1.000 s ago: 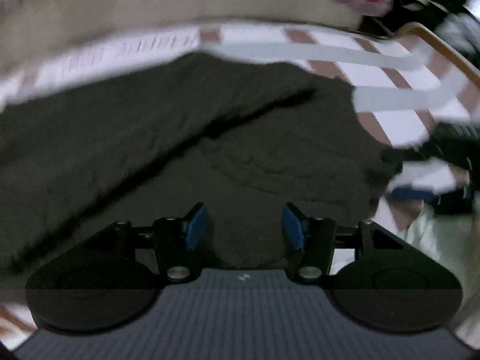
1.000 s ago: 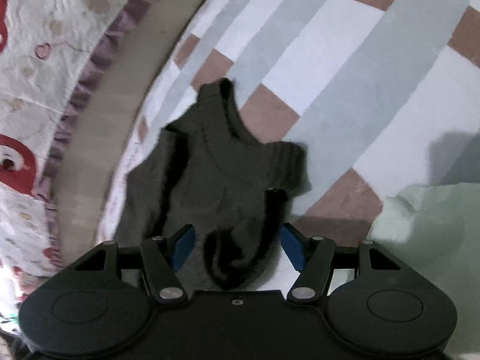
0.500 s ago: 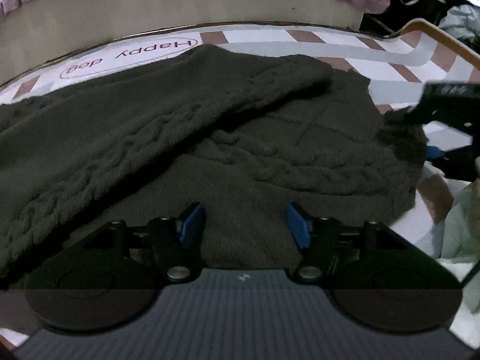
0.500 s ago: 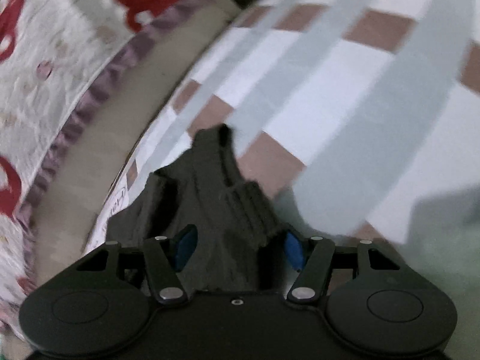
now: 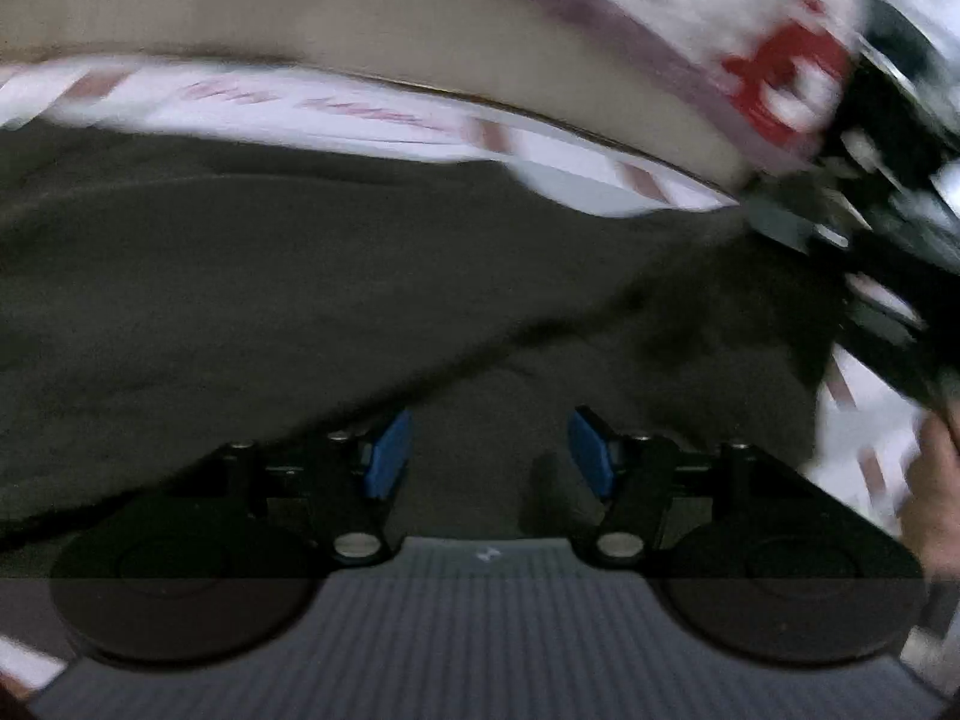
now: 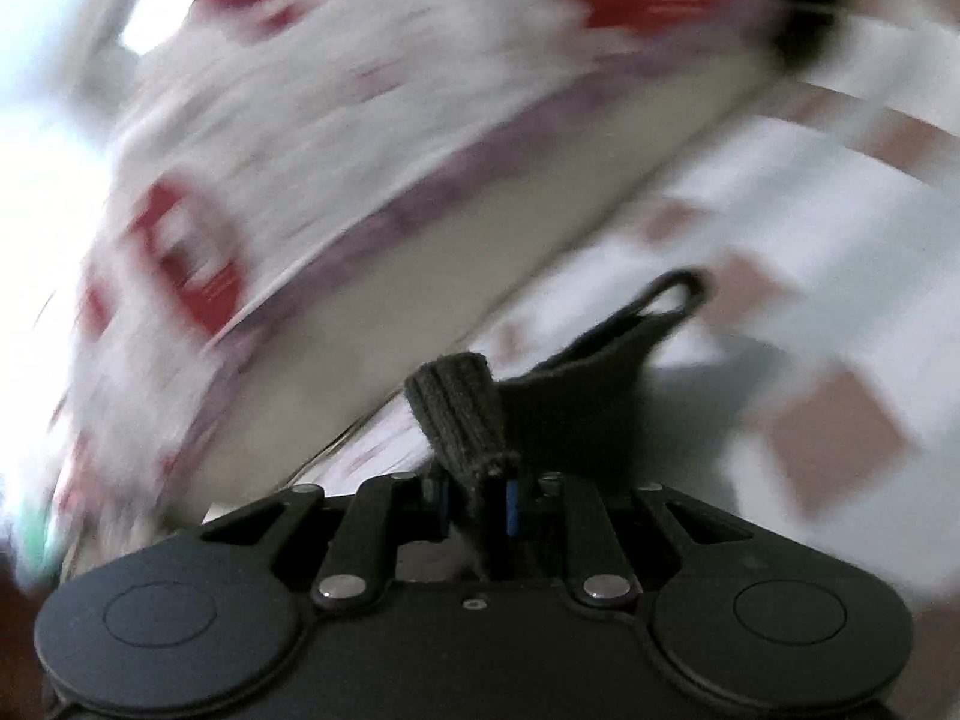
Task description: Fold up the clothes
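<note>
Right hand-held gripper (image 6: 480, 501) jaws closing on ribbed cuff (image 6: 459, 414) of dark knit sweater (image 5: 300, 300), previously loose between them; left hand-held gripper (image 5: 489, 453) half-open, empty; sleeve fold now possible.

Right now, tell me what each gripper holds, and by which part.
Right gripper, closing, pinches the dark sweater by its ribbed cuff. Left gripper holds nothing.

Checked white, grey and brown mat (image 6: 840, 228) beside a red-patterned, purple-frilled bedspread (image 6: 336, 138).
</note>
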`<state>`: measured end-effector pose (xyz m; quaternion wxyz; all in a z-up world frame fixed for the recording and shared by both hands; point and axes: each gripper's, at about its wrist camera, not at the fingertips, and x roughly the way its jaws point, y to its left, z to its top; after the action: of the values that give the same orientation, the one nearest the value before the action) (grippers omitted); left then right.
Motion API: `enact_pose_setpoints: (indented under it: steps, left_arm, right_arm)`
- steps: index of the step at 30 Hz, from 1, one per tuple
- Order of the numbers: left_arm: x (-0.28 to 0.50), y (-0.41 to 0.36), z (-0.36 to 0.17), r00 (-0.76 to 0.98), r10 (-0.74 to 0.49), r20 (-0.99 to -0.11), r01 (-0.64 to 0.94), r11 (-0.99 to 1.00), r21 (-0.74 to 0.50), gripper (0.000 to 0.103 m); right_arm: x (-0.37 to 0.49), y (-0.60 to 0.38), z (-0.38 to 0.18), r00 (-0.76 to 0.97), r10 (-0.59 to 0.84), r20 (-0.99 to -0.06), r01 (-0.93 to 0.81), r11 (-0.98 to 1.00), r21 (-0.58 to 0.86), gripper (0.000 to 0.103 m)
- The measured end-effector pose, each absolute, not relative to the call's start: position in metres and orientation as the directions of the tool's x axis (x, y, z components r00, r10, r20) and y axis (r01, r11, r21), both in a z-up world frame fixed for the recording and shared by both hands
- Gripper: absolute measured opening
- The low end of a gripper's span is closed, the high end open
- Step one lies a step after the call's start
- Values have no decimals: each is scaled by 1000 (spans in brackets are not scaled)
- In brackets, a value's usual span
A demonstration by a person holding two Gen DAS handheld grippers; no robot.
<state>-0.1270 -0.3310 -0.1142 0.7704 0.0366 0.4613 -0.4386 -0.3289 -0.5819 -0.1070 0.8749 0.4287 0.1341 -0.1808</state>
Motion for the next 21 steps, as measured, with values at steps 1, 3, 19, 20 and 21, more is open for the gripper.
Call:
enact_pose_setpoints:
  steps: [1, 3, 19, 20, 21]
  left_arm:
    - [-117, -324, -115, 207, -619, -757, 686, 644, -339, 57]
    - [-97, -309, -117, 238, -572, -785, 635, 703, -320, 56]
    - [-76, -268, -141, 209, -712, -671, 458, 677, -576, 58]
    - [-75, -268, -141, 202, -710, -675, 444, 680, -583, 59]
    - [-73, -269, -141, 185, -709, -681, 435, 680, -590, 60]
  right_arm:
    - [-313, -573, -101, 915, -146, -377, 382, 619, 686, 19]
    - [-282, -554, -100, 923, -43, -382, 304, 689, 658, 19]
    - [-203, -527, -164, 834, 209, -510, 277, 641, 716, 20]
    - [-206, -530, -165, 835, 213, -508, 291, 613, 735, 23]
    - [-208, -532, -166, 835, 217, -505, 304, 583, 753, 24]
